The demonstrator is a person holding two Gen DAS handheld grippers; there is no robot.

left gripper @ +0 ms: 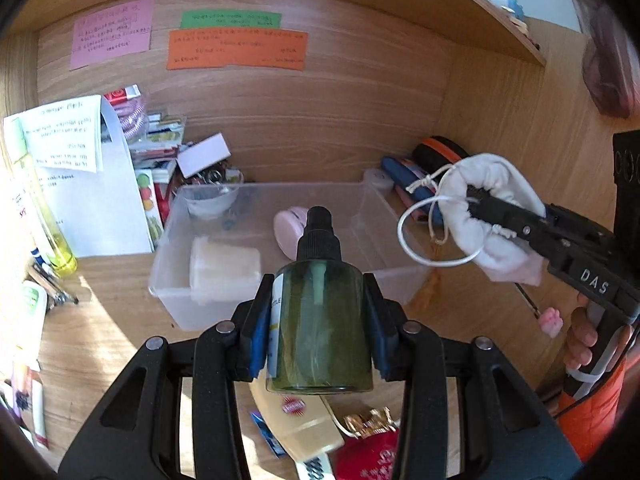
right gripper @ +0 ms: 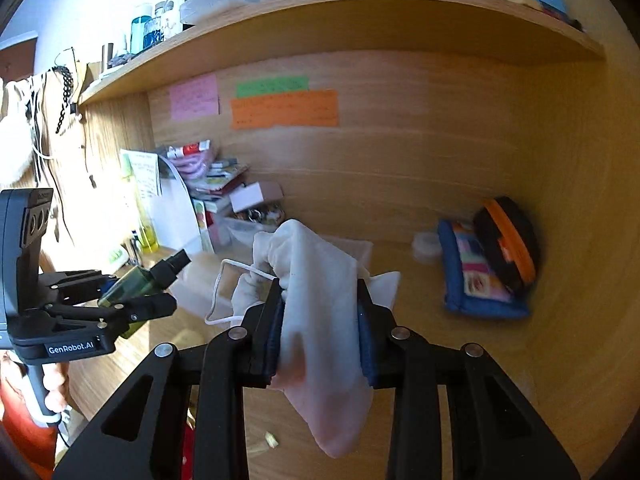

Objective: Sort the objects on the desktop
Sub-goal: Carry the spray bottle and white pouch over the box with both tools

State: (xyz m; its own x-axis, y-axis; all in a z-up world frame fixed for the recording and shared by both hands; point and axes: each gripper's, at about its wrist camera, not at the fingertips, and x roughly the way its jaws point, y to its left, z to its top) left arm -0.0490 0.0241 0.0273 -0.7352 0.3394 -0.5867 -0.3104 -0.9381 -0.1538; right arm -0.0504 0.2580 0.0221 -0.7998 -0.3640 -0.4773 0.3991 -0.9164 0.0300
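The left claw (left gripper: pixel 318 336) is clamped on a dark green translucent spray bottle (left gripper: pixel 320 332), held above a clear plastic bin (left gripper: pixel 176 280) on the wooden counter (left gripper: pixel 104 320). The right claw (right gripper: pixel 320 324) grips a white drawstring cloth pouch (right gripper: pixel 320 304) near the bin's right end.

The right gripper (left gripper: pixel 480 204) is showing "DAS" on its body. The left gripper (right gripper: pixel 136 296) is carrying a "GenRobot.AI" label (the wall notes behind it are staying illegible).

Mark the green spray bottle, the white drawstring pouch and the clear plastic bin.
green spray bottle (left gripper: pixel 320 320), left wrist view, on its green body.
white drawstring pouch (right gripper: pixel 320 292), right wrist view, on its cloth.
clear plastic bin (left gripper: pixel 176 256), left wrist view, on its left wall.
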